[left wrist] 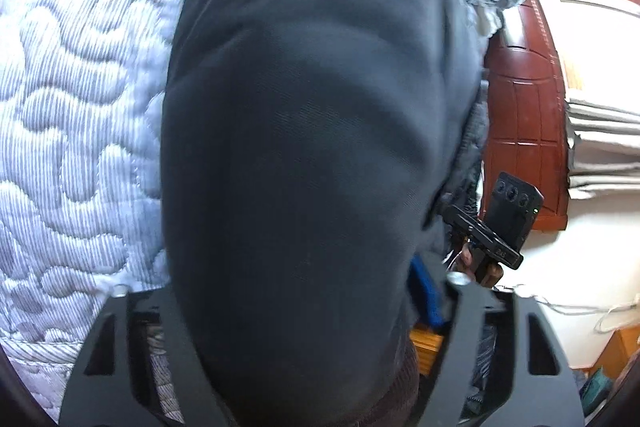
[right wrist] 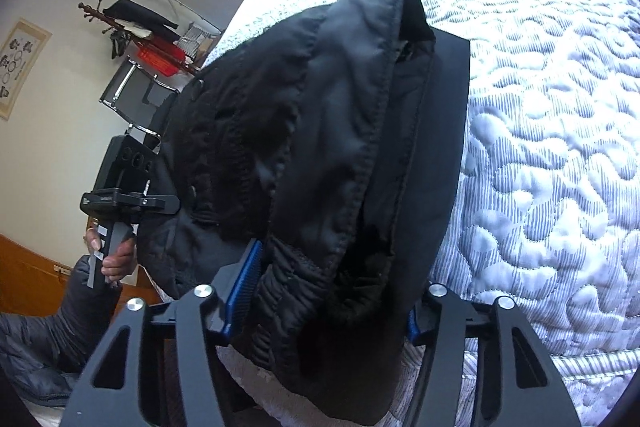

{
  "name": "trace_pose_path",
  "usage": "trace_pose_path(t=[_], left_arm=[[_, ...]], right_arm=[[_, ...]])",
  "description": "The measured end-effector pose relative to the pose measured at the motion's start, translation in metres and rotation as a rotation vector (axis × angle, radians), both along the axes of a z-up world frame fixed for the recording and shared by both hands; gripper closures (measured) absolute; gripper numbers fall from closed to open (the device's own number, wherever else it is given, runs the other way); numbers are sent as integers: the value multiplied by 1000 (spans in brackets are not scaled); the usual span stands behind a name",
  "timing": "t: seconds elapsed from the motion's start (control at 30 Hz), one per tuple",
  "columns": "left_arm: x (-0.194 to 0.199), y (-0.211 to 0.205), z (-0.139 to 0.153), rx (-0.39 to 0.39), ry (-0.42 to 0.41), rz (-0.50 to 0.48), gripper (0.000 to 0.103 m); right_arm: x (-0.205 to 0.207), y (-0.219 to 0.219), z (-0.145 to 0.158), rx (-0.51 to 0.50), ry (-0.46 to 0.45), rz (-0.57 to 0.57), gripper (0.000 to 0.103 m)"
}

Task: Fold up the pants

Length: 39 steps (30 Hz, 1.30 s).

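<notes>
We saw the pants (left wrist: 304, 155), dark fabric, bunched between the fingers of both grippers and hanging over the quilted bedspread (left wrist: 72, 99). In the left wrist view the cloth filled the whole centre, from 12 o'clock down to 6, running straight into the left gripper (left wrist: 296, 311); its jaws stood about half wide w/ the fabric packed between them, closed on the pants. A blue pad (left wrist: 426, 291) showed just at the cloth's 4 o'clock edge. At approx 4 o'clock of that view we saw the right gripper (left wrist: 460, 223) from outside, its nose against the pants' edge, a hand (left wrist: 486, 269) on its handle.

In the right wrist view the waistband end w/ thick seams and ribbed elastic sat between the right gripper's fingers, blue pad (right wrist: 244, 287) pressing its left side; jaws roughly half wide, clamped on the pants. Bedspread spread from 12 to 5 o'clock. At 9 o'clock the left gripper's body met the fabric, a hand (right wrist: 114, 259) w/ a dark puffy sleeve (right wrist: 48, 343) holding it. Coat rack (right wrist: 132, 27) at 10 o'clock, by the wall.
</notes>
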<state>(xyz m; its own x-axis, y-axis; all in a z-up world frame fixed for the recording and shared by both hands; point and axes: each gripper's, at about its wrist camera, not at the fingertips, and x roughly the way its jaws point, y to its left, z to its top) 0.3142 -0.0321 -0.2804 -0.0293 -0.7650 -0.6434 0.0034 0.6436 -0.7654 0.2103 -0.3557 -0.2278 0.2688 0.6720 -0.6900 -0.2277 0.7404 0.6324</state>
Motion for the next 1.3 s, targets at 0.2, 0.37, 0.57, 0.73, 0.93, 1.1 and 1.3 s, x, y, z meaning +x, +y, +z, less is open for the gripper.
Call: trace_pose_path(t=[0.2, 0.37, 0.57, 0.73, 0.93, 1.1, 1.3], left_arm=[[0, -4, 10, -16, -38, -1, 53], [0, -11, 22, -41, -80, 10, 56], [12, -22, 41, -54, -138, 2, 56], [31, -20, 53, -78, -168, 47, 56], [56, -14, 72, -95, -219, 77, 56], [84, -7, 85, -97, -269, 106, 56], [120, 1, 74, -93, -276, 136, 56]], right_arm=[[-2, -2, 12, -23, -32, -5, 54], [-3, -1, 31, -52, -79, -14, 57], [10, -6, 51, -66, -133, -16, 59], [25, -2, 70, -83, -185, -6, 60], [54, 0, 93, -90, -241, 2, 60], [90, 11, 107, -92, -276, 10, 60], [137, 11, 96, -66, -257, 19, 60]])
